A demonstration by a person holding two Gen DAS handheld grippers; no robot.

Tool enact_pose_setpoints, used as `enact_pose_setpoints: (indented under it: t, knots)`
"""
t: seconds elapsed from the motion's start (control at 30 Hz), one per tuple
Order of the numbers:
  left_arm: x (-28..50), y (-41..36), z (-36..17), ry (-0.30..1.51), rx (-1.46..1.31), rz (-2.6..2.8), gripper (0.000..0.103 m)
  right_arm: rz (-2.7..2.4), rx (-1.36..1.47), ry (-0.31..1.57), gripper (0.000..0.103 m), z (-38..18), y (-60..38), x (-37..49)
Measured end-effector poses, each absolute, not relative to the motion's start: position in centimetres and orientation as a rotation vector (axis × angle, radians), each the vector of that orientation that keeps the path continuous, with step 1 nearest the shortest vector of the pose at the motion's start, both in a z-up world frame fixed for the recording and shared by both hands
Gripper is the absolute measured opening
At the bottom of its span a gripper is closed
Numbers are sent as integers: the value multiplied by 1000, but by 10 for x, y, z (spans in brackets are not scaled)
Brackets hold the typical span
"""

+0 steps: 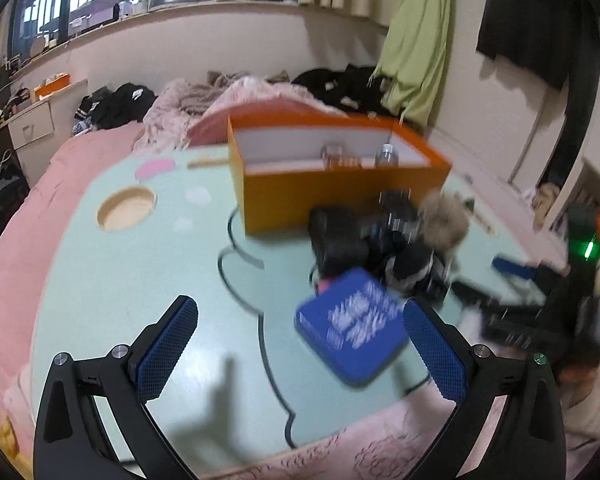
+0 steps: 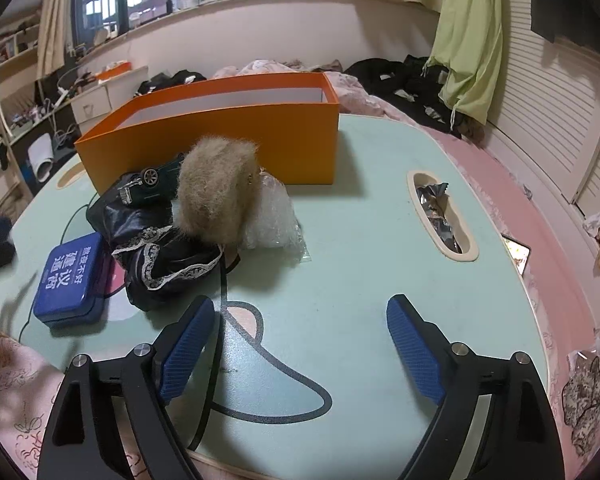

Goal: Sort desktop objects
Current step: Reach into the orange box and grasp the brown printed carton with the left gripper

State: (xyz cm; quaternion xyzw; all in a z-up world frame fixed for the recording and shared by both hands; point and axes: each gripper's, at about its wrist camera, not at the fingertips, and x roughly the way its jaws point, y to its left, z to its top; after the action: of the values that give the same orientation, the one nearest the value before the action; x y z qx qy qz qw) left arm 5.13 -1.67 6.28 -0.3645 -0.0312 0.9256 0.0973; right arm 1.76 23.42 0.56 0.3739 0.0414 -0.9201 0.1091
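A pale green lap table (image 2: 360, 272) with a cartoon outline printed on it sits on a pink bedspread (image 1: 60, 168). At its far side stands an open orange box (image 2: 228, 140) with a white interior; in the left wrist view two small clear bottles (image 1: 342, 156) stand inside it, blurred.

In front of the box, towards the left of the table in the right wrist view, lies a loose heap of things. A fluffy beige pompom (image 2: 214, 196) stands tallest, with a crumpled clear plastic bag (image 2: 274, 218) touching it on its right. Left of the pompom a dark green toy car (image 2: 150, 182) rests on a black lace-trimmed cloth (image 2: 160, 256). A blue tin (image 2: 70, 280) with white printed characters lies flat at the near left of the heap, touching the cloth.

To the right, an oval slot (image 2: 442, 216) in the table holds crumpled silvery wrappers. A phone (image 2: 516, 254) lies near the table's right edge.

The right gripper (image 2: 300, 344) hovers over bare tabletop near the heap, jaws spread wide and holding nothing. The left gripper (image 1: 300, 344) is also released, wide apart, with the blue tin (image 1: 352, 324) lying on the table between its fingers, close to the right-hand one; the view is too blurred to tell whether they touch.
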Motion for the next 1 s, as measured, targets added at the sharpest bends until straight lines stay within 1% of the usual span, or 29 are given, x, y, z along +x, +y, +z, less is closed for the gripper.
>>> enact_pose_setpoints:
  t: [0.17, 0.2, 0.3, 0.37, 0.47, 0.6, 0.63, 0.67, 0.7, 0.77, 0.83, 1.0]
  knots:
    - [5, -7, 103, -149, -1081, 2644, 97, -2705, 1099, 123, 89, 6, 234, 17]
    - [-15, 0, 112, -167, -1106, 2602, 93, -2705, 1098, 122, 89, 6, 234, 17]
    - [-64, 18, 118, -181, -1220, 2524, 91, -2705, 1099, 122, 89, 6, 234, 16]
    - [-103, 35, 113, -170, -1331, 2492, 91, -2705, 1098, 122, 89, 6, 234, 16]
    - [-151, 61, 98, -143, -1482, 2472, 80, -2705, 1098, 122, 89, 6, 234, 16]
    - [-189, 86, 66, -141, -1642, 2405, 80, -2704, 1099, 119, 89, 5, 233, 16]
    - [-195, 90, 58, -138, -1676, 2396, 78, -2704, 1098, 118, 89, 5, 233, 16]
    - [-199, 92, 52, -125, -1699, 2399, 69, -2703, 1098, 117, 89, 4, 232, 16]
    - [-201, 93, 46, -104, -1734, 2402, 57, -2703, 1097, 118, 89, 3, 232, 17]
    - [-204, 94, 36, -56, -1772, 2411, 42, -2703, 1098, 116, 90, 3, 232, 17]
    - [-203, 93, 37, -2, -1752, 2432, 42, -2701, 1099, 114, 90, 2, 231, 17]
    - [-190, 73, 47, -58, -1633, 2438, 42, -2703, 1099, 116, 90, 2, 230, 18]
